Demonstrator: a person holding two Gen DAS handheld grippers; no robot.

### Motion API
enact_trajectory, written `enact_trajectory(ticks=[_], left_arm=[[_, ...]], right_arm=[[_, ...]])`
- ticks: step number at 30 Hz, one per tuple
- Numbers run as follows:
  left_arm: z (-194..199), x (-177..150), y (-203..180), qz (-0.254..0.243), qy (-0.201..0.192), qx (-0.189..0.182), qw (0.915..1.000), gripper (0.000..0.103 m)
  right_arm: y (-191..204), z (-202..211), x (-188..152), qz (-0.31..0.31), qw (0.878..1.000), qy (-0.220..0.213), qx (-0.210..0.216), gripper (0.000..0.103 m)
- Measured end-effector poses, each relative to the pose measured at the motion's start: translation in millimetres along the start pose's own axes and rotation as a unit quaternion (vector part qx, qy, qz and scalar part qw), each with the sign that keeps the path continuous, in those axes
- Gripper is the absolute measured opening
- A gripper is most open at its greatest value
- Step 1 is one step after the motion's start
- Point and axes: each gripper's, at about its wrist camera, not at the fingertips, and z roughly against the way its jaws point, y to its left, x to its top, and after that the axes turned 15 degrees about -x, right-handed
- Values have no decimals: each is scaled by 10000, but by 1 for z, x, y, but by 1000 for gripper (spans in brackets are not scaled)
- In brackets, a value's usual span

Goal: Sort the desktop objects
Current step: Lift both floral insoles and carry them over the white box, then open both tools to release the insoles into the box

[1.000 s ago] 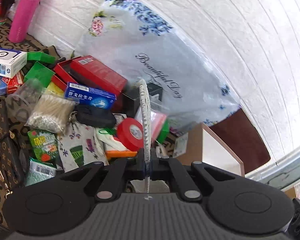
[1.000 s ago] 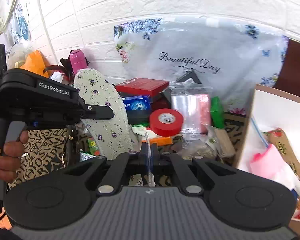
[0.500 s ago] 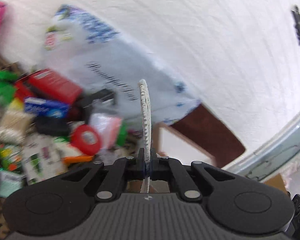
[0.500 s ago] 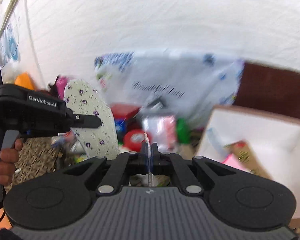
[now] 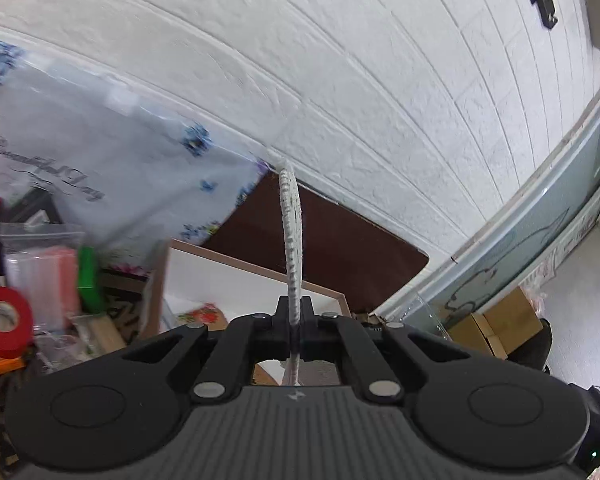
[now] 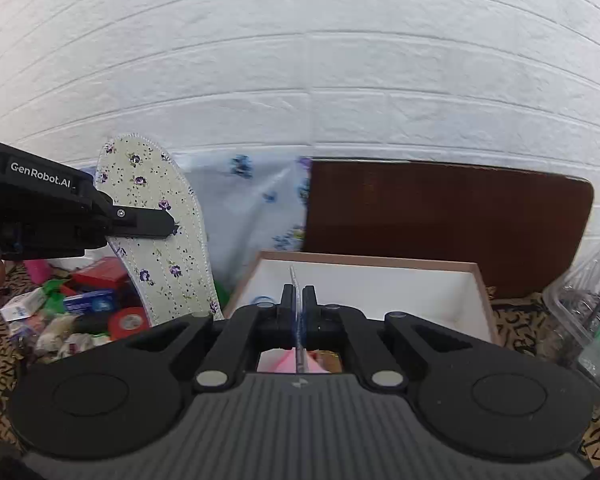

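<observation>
Left tool (image 5: 295,322) clamped on a flowered insole (image 6: 156,228), pinched flat across the fabric toward its lower half. From the left wrist the insole shows edge-on as a thin white strip rising to 12 o'clock; from the right wrist its printed face shows whole, at 10 o'clock, standing nearly upright above the clutter.

Right tool (image 6: 299,312) also closed, on something very thin: a clear or bluish strip poking up between the jaws. Cannot tell what it is.

White box (image 6: 380,280) with a tan rim sits dead ahead of the right tool, at 12 o'clock, with something pink inside at its near edge. From the left wrist the same box lies just below the insole's edge. Dark brown board (image 6: 440,208) leans on the brick wall behind it.

Handling, as I judge it:
- Insole is light, thin, soft but holds its shape; it stands without drooping.
- Fabric face gives good friction; slipping unlikely.
- Not fragile; a firm pinch does no harm.
- Gripped low, the long toe end may sway and catch the box rim.
- A hold nearer mid-length would steady it.

Red tape roll (image 5: 4,316) and other bits lie on the surface at 9 o'clock, unsorted.
</observation>
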Motion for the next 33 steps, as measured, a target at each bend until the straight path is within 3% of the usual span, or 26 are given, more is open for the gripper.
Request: enact_trajectory(ticks=[13,19,21,22,23,25,27,28,29,33], left_arm=[[-122,-1,32,-3,873,-25,9962,0],[-153,-12,53,47,1185,85,9929,1],[-157,-15,57,60,1230,158,9923,11],[-158,-16,59,73,1265,177,9918,30],[-158,-16,59,83,1291,201,9914,56],[-156,-17,60,66,1259,319,9915,74],[-152,-16,61,69,1207,375,9920,76],[-151,-15,61,101,1221,383,9917,79],[-149,-15,62,127,1228,403,9915,84],[-143,-14,56,-32,1233,509,9911,93]], right_arm=[[-48,-85,-10,-213,9972,390,-603,0],[-55,-123,-25,-101,9950,631,-761,0],[-54,-133,-33,-22,9943,771,-742,1],[-53,-137,-37,20,9935,847,-758,1],[-53,-141,-41,51,9927,940,-754,2],[-51,-143,-46,49,9914,1107,-696,8],[-49,-142,-51,52,9907,1183,-669,27],[-48,-140,-53,56,9906,1192,-665,45],[-46,-139,-54,64,9907,1199,-647,52],[-39,-133,-60,107,9899,1294,-570,61]])
